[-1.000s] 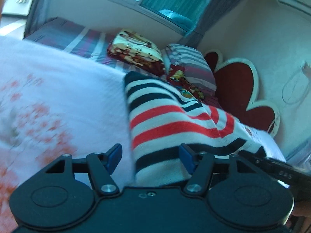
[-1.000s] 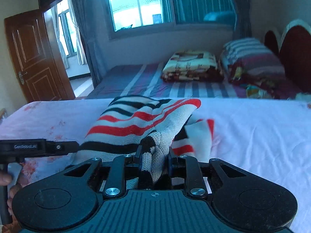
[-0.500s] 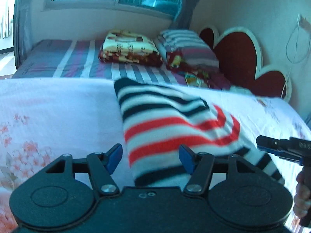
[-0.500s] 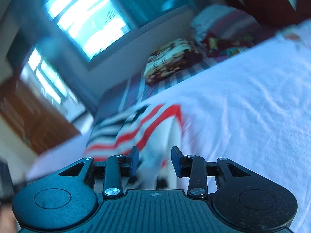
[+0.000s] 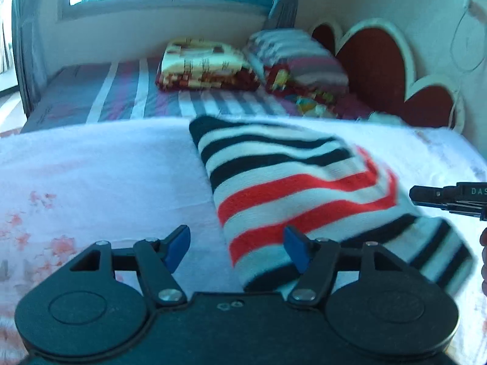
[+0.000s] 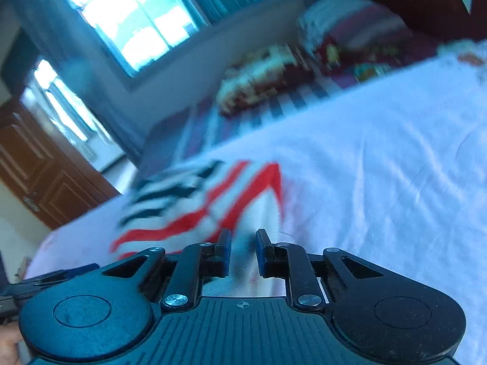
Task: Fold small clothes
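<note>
striped sweater [image 5: 292,188] folded on bed [image 5: 106,170], left tongs [image 5: 236,248] open, right tongs [image 6: 242,251] closing, nothing gripped

One striped garment [image 5: 292,188], two grippers [image 5: 237,243] [image 6: 242,243]

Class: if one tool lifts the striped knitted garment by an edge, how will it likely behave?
The striped knit garment would probably droop, since it lies in soft folds. It looks light. Its ribbed yarn likely grips the white bedsheet rather than sliding.
</note>
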{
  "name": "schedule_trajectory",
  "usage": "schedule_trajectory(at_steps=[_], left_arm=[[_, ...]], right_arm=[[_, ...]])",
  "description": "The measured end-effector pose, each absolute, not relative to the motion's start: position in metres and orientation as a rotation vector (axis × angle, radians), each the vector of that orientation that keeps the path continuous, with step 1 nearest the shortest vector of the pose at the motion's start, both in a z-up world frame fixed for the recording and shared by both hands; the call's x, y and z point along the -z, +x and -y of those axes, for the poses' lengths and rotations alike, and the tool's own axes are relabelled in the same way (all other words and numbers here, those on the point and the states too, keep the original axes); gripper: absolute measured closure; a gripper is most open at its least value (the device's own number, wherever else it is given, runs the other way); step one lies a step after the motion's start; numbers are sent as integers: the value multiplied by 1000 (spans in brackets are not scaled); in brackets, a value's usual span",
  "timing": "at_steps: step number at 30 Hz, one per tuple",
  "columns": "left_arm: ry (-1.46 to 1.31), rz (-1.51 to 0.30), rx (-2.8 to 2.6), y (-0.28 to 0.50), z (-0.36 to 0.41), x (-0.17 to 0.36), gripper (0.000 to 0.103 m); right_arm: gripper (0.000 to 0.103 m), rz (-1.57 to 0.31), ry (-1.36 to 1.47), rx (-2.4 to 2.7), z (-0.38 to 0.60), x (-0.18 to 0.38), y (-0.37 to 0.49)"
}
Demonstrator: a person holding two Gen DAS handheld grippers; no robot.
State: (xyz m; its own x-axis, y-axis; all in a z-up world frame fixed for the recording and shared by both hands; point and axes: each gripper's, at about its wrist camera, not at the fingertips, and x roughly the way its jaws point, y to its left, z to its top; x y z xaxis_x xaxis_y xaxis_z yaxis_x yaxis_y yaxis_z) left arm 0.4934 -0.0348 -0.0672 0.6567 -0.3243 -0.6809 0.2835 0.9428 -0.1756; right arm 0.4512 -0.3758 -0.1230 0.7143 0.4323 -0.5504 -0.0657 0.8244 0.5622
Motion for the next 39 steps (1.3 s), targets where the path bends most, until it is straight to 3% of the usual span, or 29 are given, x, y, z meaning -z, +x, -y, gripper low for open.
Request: schedule_trajectory(at_steps=[3, 6, 9, 12, 19, 25, 33, 39], left_arm=[[-109, -759, 366, 468, 32, 61, 37], [-116, -756, 378, 449, 36, 64, 37], [-51, -799, 343, 442, 42, 82, 34], [-80, -801, 343, 442, 37, 85, 33], [-8, -802, 342, 439, 35, 82, 32], [-33, -744, 362, 407, 38, 63, 34], [-33, -827, 351, 403, 41, 98, 31], [-95, -689, 378, 388, 42, 55, 37]], right_arm=[[86, -679, 463, -326, 366, 103, 414], [99, -671, 403, -371, 348, 100, 385], [100, -766, 294, -317, 329, 129, 383], [100, -792, 395, -296, 338, 149, 386], [100, -815, 352, -280, 336, 145, 386], [100, -693, 284, -320, 328, 109, 356], [101, -783, 114, -289, 303, 155, 360], [101, -661, 117, -332, 297, 125, 341]])
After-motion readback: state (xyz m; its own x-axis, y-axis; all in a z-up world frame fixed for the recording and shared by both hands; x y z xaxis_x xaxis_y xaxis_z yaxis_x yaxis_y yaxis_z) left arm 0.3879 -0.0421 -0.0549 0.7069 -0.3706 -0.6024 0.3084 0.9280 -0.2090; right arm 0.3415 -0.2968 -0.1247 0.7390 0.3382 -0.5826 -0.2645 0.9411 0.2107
